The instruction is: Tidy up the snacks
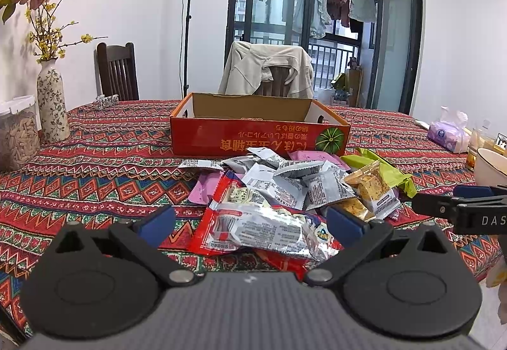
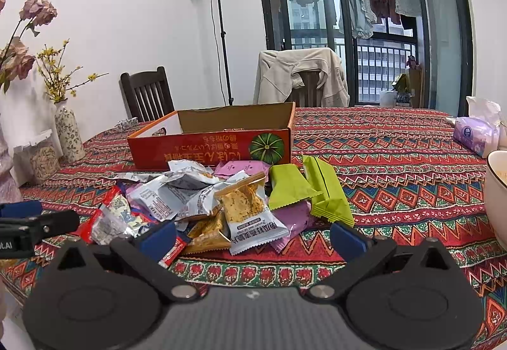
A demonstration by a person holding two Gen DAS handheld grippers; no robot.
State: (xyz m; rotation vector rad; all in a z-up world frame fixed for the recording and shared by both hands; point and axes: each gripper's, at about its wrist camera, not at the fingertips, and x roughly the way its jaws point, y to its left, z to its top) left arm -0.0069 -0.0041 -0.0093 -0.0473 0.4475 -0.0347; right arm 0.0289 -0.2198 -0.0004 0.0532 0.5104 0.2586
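Both tools spread wide, nothing held. My left tool (image 1: 250, 223) hovers low at the near edge of the snack pile (image 1: 285, 191), pads straddling the red-and-silver packet (image 1: 263, 231) w/o touching, so I judge that's the first pick. Right tool (image 2: 253, 237) sits just right of it, lined up on the clear cracker packet (image 2: 244, 207); green packets (image 2: 317, 188) lie on the pile's right side. Red cardboard box (image 1: 253, 140) stands open-topped just beyond the pile on the patterned surface (image 1: 95, 166), prob the drop spot, so each carry is short. Can't tell what's already inside. Bowl (image 2: 496, 191) far right: steer clear.
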